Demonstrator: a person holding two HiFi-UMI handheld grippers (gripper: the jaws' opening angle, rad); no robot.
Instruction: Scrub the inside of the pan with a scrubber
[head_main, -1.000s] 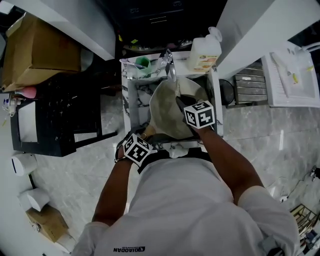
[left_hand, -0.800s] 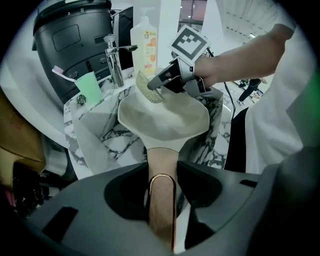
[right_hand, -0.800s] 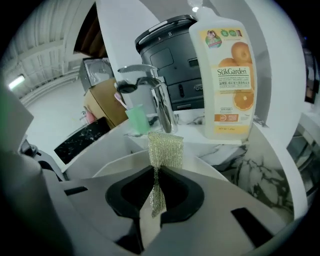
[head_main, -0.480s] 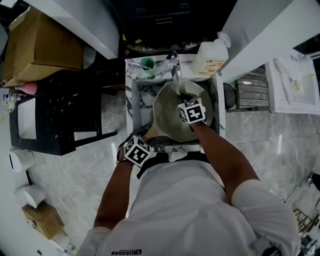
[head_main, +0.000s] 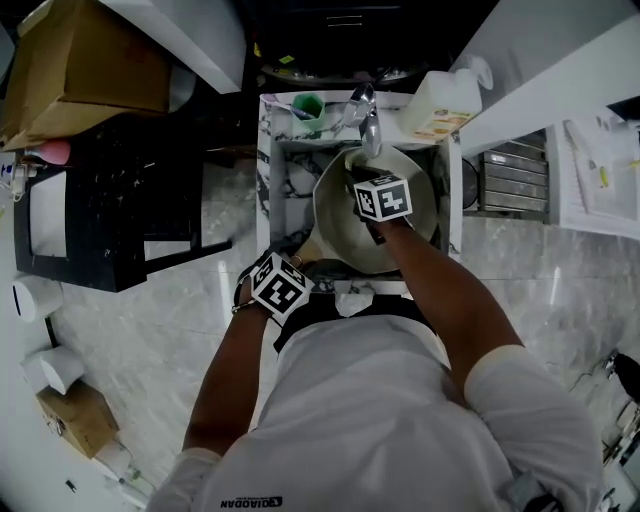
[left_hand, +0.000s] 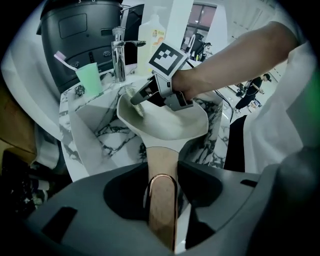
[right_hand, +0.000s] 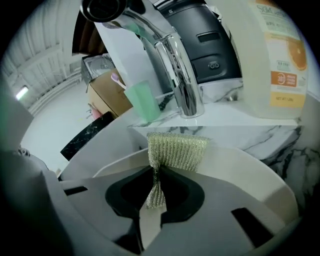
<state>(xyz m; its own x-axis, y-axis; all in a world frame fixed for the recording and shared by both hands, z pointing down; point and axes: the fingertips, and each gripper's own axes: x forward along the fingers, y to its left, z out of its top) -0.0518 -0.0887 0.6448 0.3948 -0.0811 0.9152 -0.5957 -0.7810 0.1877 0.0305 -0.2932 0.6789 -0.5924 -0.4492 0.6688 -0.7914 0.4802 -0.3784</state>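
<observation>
Sink (head_main: 290, 185) of veined marble frames the pale pan (head_main: 340, 215), tilted, its far rim near the faucet (right_hand: 180, 75). The left gripper (left_hand: 162, 195) has its jaws clamped on the pan's tan handle (left_hand: 161, 165) at the near end, probably the surest hold on a stiff, weighty, possibly slick vessel. The right gripper (right_hand: 152, 200) pinches the soft mesh scrubber (right_hand: 177, 150) by a bunched tail, its free pad at the pan's far inner wall. Light and limp, it likely needs firm pressing.
</observation>
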